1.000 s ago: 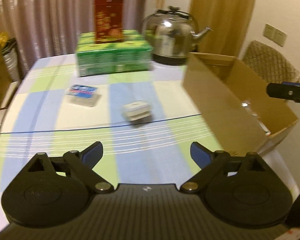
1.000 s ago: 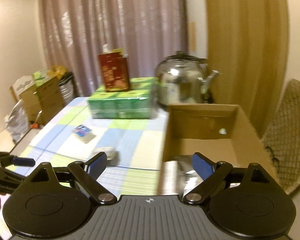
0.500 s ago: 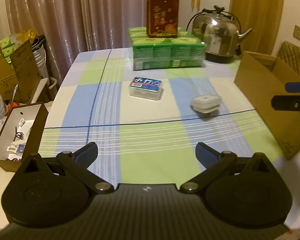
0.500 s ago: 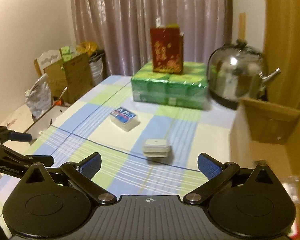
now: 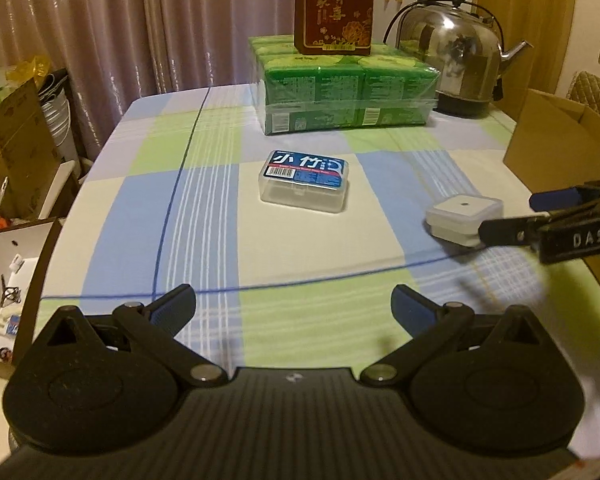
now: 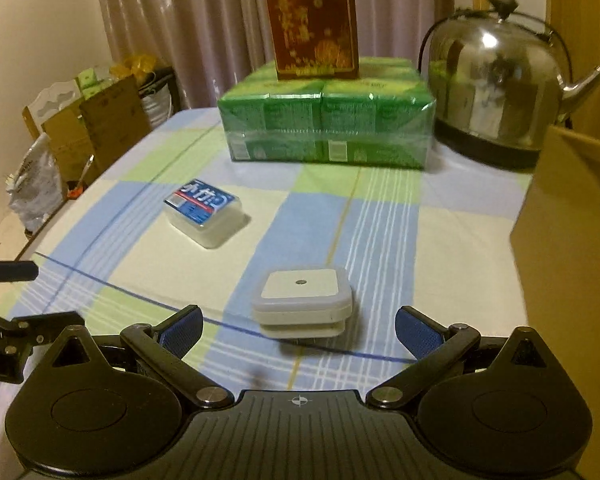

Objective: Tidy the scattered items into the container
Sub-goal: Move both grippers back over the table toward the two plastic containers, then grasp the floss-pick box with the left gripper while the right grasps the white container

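A clear plastic box with a blue label [image 5: 304,180] [image 6: 204,218] lies mid-table on the checked cloth. A white square device [image 6: 302,304] [image 5: 464,216] lies nearer the front, to its right. My right gripper [image 6: 298,322] [image 5: 528,214] is open, low over the cloth. The white device sits just ahead of its mouth, and neither pad touches it. My left gripper [image 5: 292,304] [image 6: 28,296] is also open and holds nothing. It points at the blue-labelled box from some way back. The brown cardboard container [image 5: 560,140] [image 6: 572,216] stands at the table's right edge.
At the back, a green shrink-wrapped pack [image 5: 348,92] carries a tall red carton [image 5: 334,4]. A steel kettle [image 5: 456,64] stands to its right. Cardboard boxes and bags [image 5: 16,148] crowd the floor by the left table edge. A quilted chair [image 5: 596,92] is behind the container.
Both grippers came down and forward toward the table. The left view swung left onto the blue-labelled box. The right one closed in on the white device, and both jaws widened slightly.
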Action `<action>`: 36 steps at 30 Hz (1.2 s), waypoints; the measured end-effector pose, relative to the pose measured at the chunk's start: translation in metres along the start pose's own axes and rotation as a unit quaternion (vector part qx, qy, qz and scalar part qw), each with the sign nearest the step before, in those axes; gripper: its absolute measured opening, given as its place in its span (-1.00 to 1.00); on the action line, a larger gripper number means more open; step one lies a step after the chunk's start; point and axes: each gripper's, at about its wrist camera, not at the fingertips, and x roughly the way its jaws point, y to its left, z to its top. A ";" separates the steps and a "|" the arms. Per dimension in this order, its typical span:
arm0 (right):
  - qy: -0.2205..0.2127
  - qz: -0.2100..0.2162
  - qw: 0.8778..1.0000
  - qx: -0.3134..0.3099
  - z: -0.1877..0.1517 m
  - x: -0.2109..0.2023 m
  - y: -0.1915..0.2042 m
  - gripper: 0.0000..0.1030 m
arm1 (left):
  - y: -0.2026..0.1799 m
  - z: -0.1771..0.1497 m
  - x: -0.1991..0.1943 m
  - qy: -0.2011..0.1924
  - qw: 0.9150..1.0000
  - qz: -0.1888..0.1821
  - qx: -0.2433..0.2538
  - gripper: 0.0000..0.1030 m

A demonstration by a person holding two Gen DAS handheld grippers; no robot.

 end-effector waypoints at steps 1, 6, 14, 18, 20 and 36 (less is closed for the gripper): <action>0.001 0.001 1.000 -0.002 0.000 0.006 0.000 0.94 | 0.001 0.002 0.006 -0.001 1.000 0.001 0.001 0.98; -0.002 -0.003 1.000 -0.005 -0.002 0.027 0.000 0.93 | 0.001 0.012 0.028 -0.009 1.000 -0.006 0.014 0.98; 0.004 -0.008 1.000 -0.013 0.000 0.041 0.001 0.65 | 0.004 0.027 0.055 -0.018 0.999 -0.017 0.029 0.98; 0.009 -0.016 1.000 -0.012 -0.001 0.043 0.001 0.22 | 0.007 0.033 0.067 -0.020 0.999 -0.023 0.035 0.98; 0.005 -0.019 1.000 -0.013 0.000 0.043 0.001 0.21 | 0.008 0.036 0.073 -0.022 0.999 -0.026 0.039 0.98; -0.016 -0.030 0.999 0.007 0.016 0.057 -0.007 0.21 | 0.004 0.081 0.137 -0.017 0.996 -0.059 0.058 0.97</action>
